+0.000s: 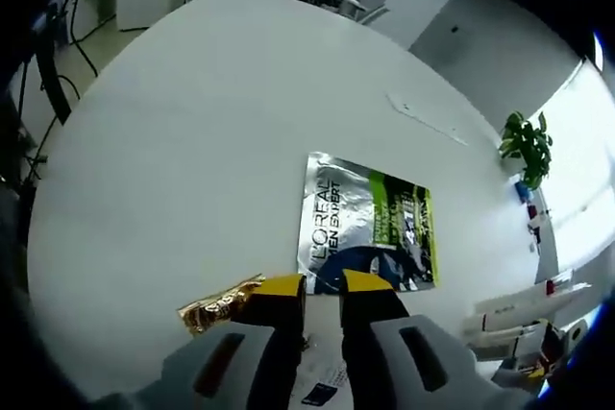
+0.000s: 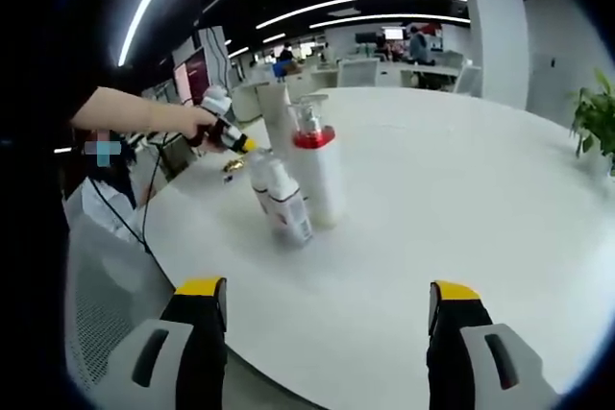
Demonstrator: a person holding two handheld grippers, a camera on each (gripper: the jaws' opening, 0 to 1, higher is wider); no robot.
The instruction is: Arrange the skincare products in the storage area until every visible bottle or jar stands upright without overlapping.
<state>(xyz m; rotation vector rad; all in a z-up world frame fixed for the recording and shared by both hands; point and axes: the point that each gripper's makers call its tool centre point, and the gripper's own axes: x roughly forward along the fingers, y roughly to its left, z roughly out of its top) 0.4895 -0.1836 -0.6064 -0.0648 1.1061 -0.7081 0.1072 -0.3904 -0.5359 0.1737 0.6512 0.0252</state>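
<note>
Judging from how things are lying, the task is only beginning. In the right gripper view, one pump bottle (image 2: 316, 175) with a red collar is standing upright on the white desk (image 2: 461, 228), a taller pale tube (image 2: 277, 112) is rising just behind it, and a smaller bottle (image 2: 280, 197) is leaning against the pump bottle's side, touching it, so that one is still needing to be set straight and apart. The right gripper (image 2: 327, 309) is hanging wide open, well short of this group and holding nothing.

In the left gripper view, one silver-and-green sachet (image 1: 365, 225) is lying flat on the desk, and one small gold packet (image 1: 219, 303) is lying just beside the left gripper (image 1: 323, 287). That gripper's jaws are sitting nearly together with a thin gap; nothing is showing between the tips, and I cannot tell for sure whether they are pinching anything. At the lower right edge, about two white tubes (image 1: 524, 306) are lying on their sides, too blurred to count firmly.

Counting what is clear: three containers in the standing group, one sachet, one gold packet. The leaning bottle and the lying tubes are remaining to be stood up.
</note>
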